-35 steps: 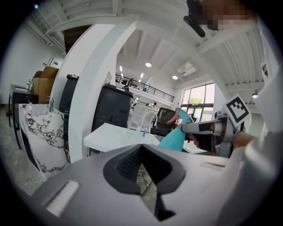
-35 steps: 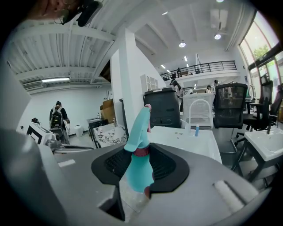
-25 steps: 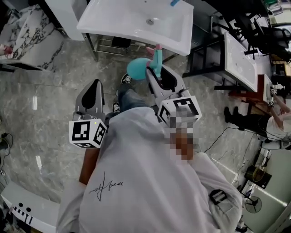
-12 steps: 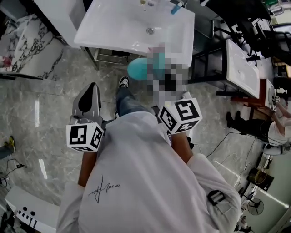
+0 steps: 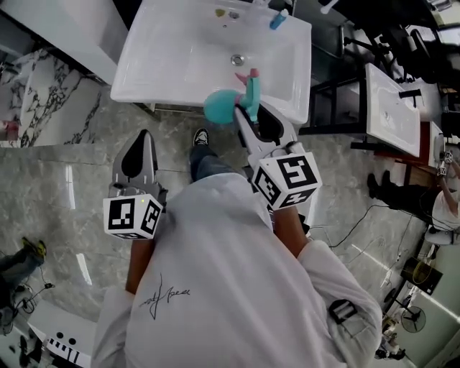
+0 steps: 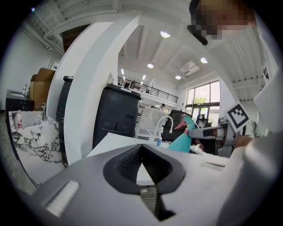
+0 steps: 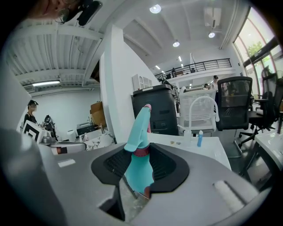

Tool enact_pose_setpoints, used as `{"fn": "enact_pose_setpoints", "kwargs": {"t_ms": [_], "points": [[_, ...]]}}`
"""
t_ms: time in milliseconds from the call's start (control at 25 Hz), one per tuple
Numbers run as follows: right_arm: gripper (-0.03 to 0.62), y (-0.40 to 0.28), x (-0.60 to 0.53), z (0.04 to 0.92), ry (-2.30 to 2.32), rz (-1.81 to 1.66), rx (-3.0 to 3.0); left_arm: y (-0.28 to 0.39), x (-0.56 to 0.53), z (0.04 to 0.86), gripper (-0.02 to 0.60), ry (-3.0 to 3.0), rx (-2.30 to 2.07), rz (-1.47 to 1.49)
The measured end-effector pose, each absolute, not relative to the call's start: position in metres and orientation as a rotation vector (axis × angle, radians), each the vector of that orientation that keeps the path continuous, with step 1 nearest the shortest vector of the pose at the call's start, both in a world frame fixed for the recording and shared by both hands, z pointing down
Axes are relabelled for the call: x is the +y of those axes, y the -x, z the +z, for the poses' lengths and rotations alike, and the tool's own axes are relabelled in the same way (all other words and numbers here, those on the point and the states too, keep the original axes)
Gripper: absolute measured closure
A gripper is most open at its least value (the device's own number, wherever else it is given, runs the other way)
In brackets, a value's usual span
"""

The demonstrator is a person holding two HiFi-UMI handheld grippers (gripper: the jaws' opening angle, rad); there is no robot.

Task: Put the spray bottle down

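Right gripper view: right gripper (image 7: 140,165) clamps bottle (image 7: 138,132) at neck, over front edge of sink (image 5: 154,65); left gripper (image 6: 141,152) closed, empty. Risk: released here, bottle could fall off the rim.

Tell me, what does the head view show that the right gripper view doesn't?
Only the head view: the person's shoe, the scribbled print on their shirt and the sink's drain. Only the right gripper view: ceiling lights and a balcony railing. Both: the teal spray bottle between the fingers of the right gripper, and the white sink.
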State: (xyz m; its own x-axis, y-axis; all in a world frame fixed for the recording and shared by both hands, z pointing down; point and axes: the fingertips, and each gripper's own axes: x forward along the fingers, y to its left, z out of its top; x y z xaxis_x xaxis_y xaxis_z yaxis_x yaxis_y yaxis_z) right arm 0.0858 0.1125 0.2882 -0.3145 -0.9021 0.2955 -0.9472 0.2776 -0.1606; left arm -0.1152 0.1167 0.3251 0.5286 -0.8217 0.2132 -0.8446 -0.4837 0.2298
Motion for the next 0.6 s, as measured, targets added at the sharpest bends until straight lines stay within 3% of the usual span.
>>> {"fn": "enact_pose_setpoints", "kwargs": {"t_ms": [600], "points": [[0.474,-0.111,0.0,0.301,-1.732,0.517,-2.406,0.085,-0.003,0.323,0.575,-2.49,-1.377,0.171]]}}
